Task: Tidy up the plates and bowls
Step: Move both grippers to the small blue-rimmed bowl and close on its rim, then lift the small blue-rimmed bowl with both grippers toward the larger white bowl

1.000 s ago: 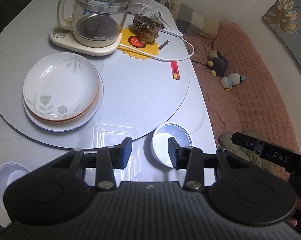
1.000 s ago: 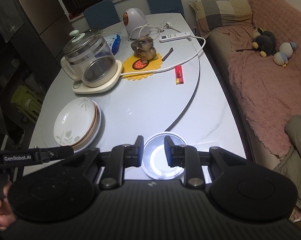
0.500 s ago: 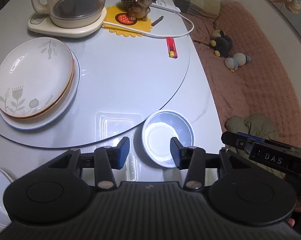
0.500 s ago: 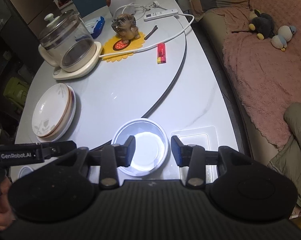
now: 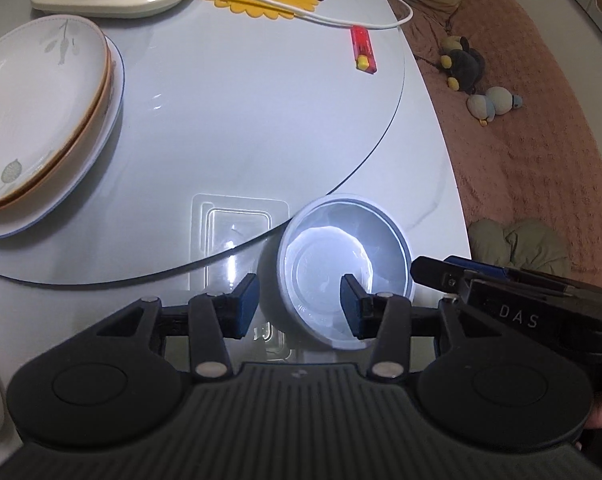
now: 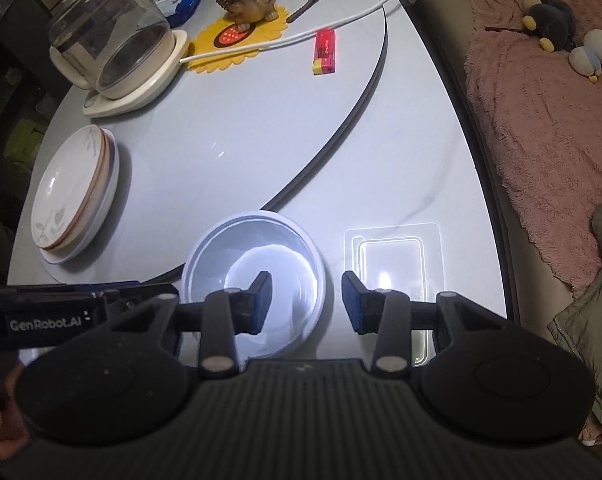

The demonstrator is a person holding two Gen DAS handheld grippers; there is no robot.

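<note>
Both grippers hang over the small white bowl at the near edge of the bench. The left gripper and the right gripper have fingers wide apart — each straddles one side of the rim. Stacked plates sit well apart.

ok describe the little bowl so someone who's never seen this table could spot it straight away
Start from the round glass turntable on the white table. At the turntable's near edge, beside a clear plastic tray, sits the small bowl. Unlike the stacked flower-print plates further left, it is alone, plain pale blue-white and deep-sided.
</note>
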